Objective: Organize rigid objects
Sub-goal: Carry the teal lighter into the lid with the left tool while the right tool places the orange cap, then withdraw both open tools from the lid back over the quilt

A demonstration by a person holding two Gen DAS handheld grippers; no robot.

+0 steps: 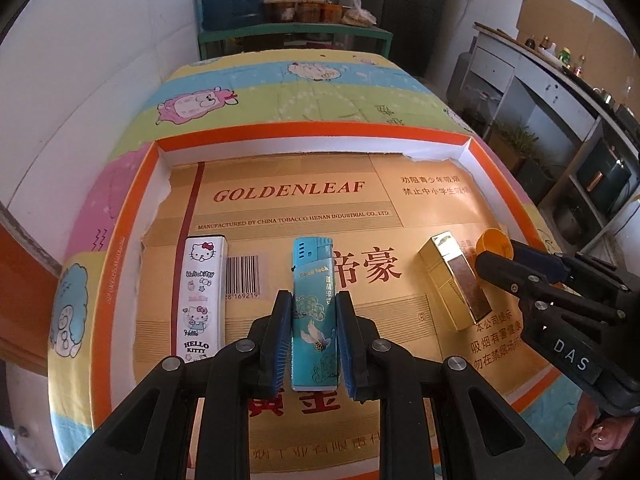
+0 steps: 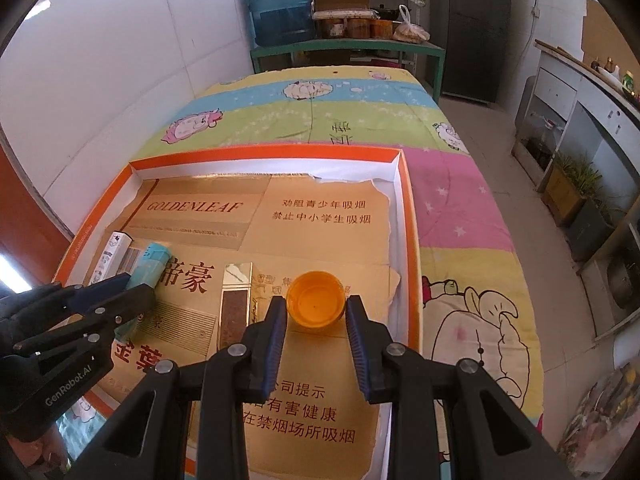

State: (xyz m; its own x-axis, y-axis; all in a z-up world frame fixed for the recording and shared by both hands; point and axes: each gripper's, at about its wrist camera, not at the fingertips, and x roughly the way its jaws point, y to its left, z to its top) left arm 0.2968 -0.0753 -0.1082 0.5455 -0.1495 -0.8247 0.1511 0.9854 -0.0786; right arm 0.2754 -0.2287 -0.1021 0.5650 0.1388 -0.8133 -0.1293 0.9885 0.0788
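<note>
Fingers [image 1: 282, 336] clamp teal lighter [image 1: 313, 312] inside orange tray [image 1: 120, 240]

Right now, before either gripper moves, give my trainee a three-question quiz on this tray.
1. True or false: the left gripper is shut on the blue lighter.
2. What sits between the right gripper's pads? A) gold lighter B) orange cup C) Hello Kitty tin
3. In the left wrist view, which item lies between the Hello Kitty tin and the gold lighter in the orange tray?

Key: 1 true. 2 B, the orange cup. 3 the blue lighter.
</note>
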